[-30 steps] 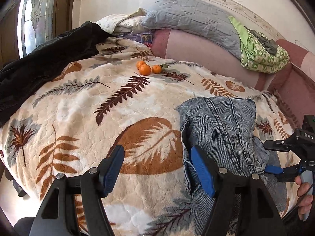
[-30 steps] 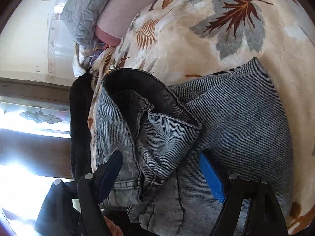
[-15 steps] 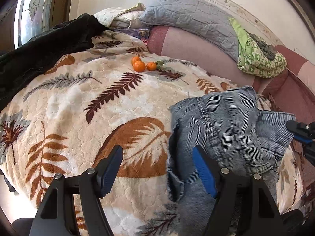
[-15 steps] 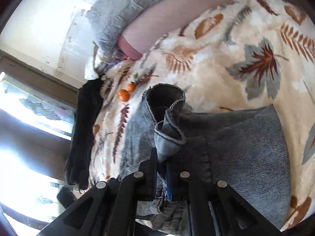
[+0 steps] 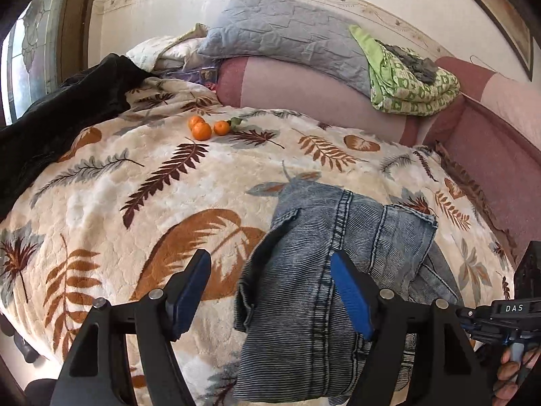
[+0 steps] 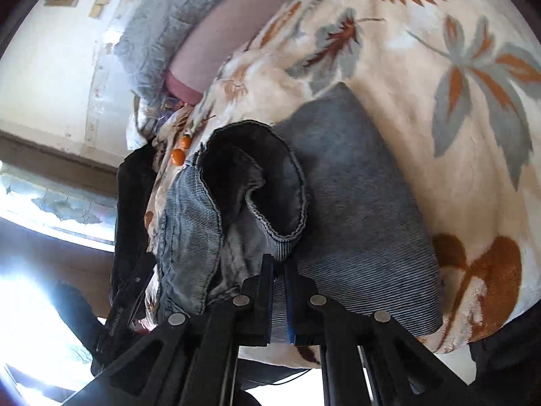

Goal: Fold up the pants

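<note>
The grey-blue denim pants (image 5: 321, 270) lie bunched on a leaf-patterned blanket (image 5: 152, 186) on a bed. My left gripper (image 5: 270, 291) is open, its blue pads either side of the pants' left edge, holding nothing. In the right wrist view my right gripper (image 6: 279, 270) is shut on a hem of the pants (image 6: 280, 233), which curls up as an open dark cuff (image 6: 243, 165) above the flatter folded part (image 6: 355, 220). The right gripper's body shows at the lower right of the left wrist view (image 5: 507, 318).
Three oranges (image 5: 206, 128) lie on the blanket farther back. A black garment (image 5: 67, 115) lies at the left. A grey pillow (image 5: 287, 40), a green folded cloth (image 5: 405, 81) and a pink bolster (image 5: 321, 94) line the wall. A window is at the left.
My right gripper closed on the pants' hem and has lifted and drawn it across the folded part. My left gripper stayed open and shifted slightly over the pants' left edge.
</note>
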### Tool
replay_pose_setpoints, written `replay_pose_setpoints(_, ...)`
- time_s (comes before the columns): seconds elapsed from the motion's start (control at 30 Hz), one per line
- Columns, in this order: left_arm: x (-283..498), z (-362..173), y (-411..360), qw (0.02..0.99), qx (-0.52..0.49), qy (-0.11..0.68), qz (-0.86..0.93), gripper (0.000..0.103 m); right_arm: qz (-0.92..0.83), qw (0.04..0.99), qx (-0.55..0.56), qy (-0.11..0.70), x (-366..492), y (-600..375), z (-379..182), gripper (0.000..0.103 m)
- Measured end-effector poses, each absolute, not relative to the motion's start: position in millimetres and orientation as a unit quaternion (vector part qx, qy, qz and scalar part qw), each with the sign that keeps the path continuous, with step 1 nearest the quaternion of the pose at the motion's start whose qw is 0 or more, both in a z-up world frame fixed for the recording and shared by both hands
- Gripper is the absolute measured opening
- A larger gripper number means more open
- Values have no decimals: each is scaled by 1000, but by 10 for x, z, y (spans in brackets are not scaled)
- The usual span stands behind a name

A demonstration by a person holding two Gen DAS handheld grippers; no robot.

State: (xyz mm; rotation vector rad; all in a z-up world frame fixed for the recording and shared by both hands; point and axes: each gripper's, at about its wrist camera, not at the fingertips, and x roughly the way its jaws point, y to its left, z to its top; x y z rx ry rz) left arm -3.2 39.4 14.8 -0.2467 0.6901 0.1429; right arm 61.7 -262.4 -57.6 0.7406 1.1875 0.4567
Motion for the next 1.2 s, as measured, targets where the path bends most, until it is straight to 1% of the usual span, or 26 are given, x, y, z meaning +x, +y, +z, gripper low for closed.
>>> replay_pose_setpoints(0.07, -102, 162, 501, 933, -122, 328, 84, 74, 213, 734, 344, 545, 645, -2664, -614, 8)
replay_pose_setpoints(0.1, -129, 152, 567, 933, -125, 324, 91, 74, 212, 732, 343, 549, 659, -2665, -620, 10)
replay_pose_setpoints(0.13, -151, 127, 636, 933, -130, 322, 99, 74, 209, 730, 347, 550, 672, -2672, -631, 15)
replay_pose_setpoints(0.17, -164, 92, 702, 931, -138, 322, 106, 74, 212, 727, 356, 548, 686, -2672, -637, 36)
replay_pose_setpoints(0.2, -167, 45, 766, 927, -149, 326, 110, 74, 216, 724, 363, 545, 675, -2685, -634, 61)
replay_pose_setpoints(0.23, -161, -9, 823, 922, -161, 333, 112, 74, 215, 724, 368, 542, 678, -2695, -631, 68)
replay_pose_setpoints(0.27, -151, -57, 867, 918, -172, 340, 113, 74, 210, 725, 369, 542, 668, -2706, -621, 70)
replay_pose_setpoints(0.43, -120, -163, 918, 910, -190, 350, 111, 74, 214, 723, 367, 545, 788, -2613, -556, 69)
replay_pose_setpoints(0.47, -115, -166, 917, 910, -192, 350, 110, 74, 213, 726, 354, 549, 825, -2576, -545, 57)
replay_pose_setpoints(0.5, -112, -166, 913, 910, -193, 350, 109, 74, 212, 727, 342, 556, 860, -2533, -540, 15)
replay_pose_setpoints(0.53, -112, -163, 907, 910, -193, 350, 109, 74, 210, 731, 339, 554, 861, -2534, -500, 7)
replay_pose_setpoints(0.6, -121, -145, 889, 912, -192, 347, 107, 74, 221, 748, 328, 534, 826, -2529, -304, 6)
replay_pose_setpoints(0.73, -134, -73, 786, 921, -180, 333, 96, 74, 241, 785, 314, 477, 572, -2612, 259, 6)
replay_pose_setpoints(0.8, -146, -31, 700, 927, -166, 325, 84, 74, 237, 802, 302, 459, 377, -2696, 412, 6)
replay_pose_setpoints(0.87, -135, -24, 612, 931, -152, 324, 70, 75, 205, 812, 292, 461, 241, -2818, 292, 6)
replay_pose_setpoints(0.93, -103, -44, 539, 931, -146, 330, 54, 78, 158, 809, 277, 494, 265, -2923, -140, 6)
replay_pose_setpoints(0.97, -92, -54, 502, 931, -143, 333, 46, 78, 148, 784, 284, 531, 332, -2957, -454, 10)
replay_pose_setpoints(1.0, -87, -58, 465, 931, -136, 337, 41, 78, 152, 767, 288, 553, 369, -2952, -626, 14)
replay_pose_setpoints(1.03, -88, -60, 435, 931, -125, 340, 43, 78, 152, 785, 268, 537, 346, -2903, -532, 13)
replay_pose_setpoints(1.07, -103, -50, 423, 933, -118, 336, 48, 78, 160, 791, 266, 528, 331, -2874, -430, 17)
replay_pose_setpoints(1.1, -116, -32, 437, 934, -122, 331, 49, 78, 173, 792, 272, 519, 322, -2867, -329, 33)
replay_pose_setpoints(1.13, -132, -12, 463, 935, -132, 326, 48, 78, 169, 801, 270, 507, 295, -2884, -214, 43)
replay_pose_setpoints(1.17, -149, 11, 501, 936, -142, 319, 51, 78, 154, 816, 261, 493, 250, -2910, -96, 57)
replay_pose_setpoints(1.2, -174, 33, 543, 937, -149, 311, 58, 78, 148, 824, 257, 483, 199, -2935, -5, 60)
